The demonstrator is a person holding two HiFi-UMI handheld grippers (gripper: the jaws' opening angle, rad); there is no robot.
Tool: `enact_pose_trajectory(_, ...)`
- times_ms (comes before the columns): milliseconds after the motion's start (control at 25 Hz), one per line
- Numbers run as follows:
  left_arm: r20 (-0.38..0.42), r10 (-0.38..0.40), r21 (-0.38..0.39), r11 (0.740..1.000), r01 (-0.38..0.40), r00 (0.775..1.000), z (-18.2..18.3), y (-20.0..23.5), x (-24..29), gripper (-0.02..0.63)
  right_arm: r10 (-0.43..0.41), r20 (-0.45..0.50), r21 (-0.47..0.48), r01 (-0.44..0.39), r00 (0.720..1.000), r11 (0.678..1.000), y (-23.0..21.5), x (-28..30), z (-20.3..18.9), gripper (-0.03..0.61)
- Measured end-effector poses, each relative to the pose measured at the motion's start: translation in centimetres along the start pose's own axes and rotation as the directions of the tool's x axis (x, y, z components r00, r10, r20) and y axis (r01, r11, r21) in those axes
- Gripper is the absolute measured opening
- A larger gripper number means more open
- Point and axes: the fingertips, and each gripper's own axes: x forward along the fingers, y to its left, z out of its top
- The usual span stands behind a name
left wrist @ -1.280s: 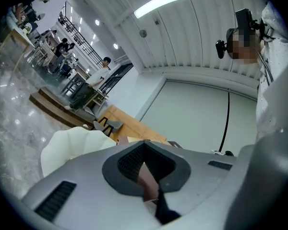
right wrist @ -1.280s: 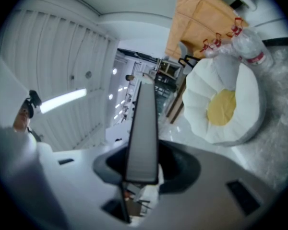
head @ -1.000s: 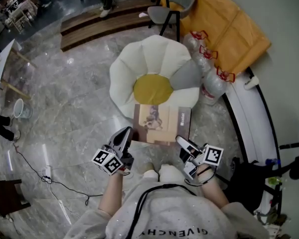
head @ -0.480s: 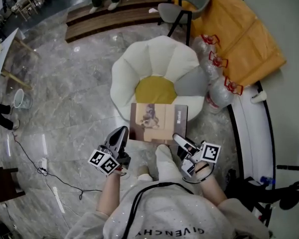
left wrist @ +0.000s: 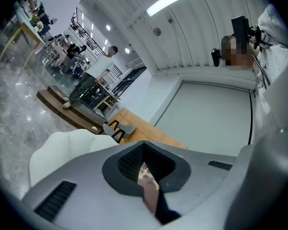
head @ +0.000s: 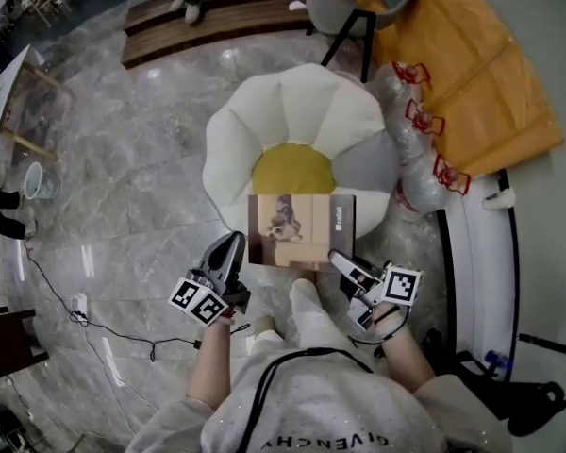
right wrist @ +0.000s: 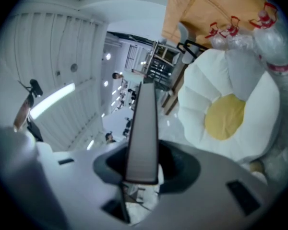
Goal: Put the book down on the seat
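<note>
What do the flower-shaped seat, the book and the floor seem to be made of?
The seat looks like soft padded fabric, matte, with puffy petals. The book seems to have a stiff printed board cover: no sagging. The floor looks like polished stone or tile: grey veins, glare.

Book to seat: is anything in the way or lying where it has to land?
Nothing visible. The book, held by the left tool and right tool at its near corners, hangs over the near edge of the seat. Its yellow centre is bare. The plastic bottles lie off to its right.
</note>
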Motion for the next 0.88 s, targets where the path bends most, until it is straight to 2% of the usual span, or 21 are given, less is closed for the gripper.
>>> enact_pose_trajectory(440,0.003,0.106,-0.03,0.994,-0.106,0.994,-3.4,4.7,3.6,0.021,0.001,-0.087,0.03,0.002,0.996,1.0,-6.1,1.1,3.5,0.158)
enact_pose_trajectory(640,-0.022,0.115,-0.03,0.993,-0.116,0.993,-5.1,6.7,4.8,0.021,-0.023,-0.118,0.038,0.028,0.993,0.999,-9.2,2.6,3.8,0.158)
enact_pose_trajectory(880,-0.037,0.121,-0.039,0.992,-0.123,0.992,-6.5,10.6,6.6,0.021,-0.035,-0.11,0.094,0.046,0.993,0.994,-12.8,5.5,3.9,0.158)
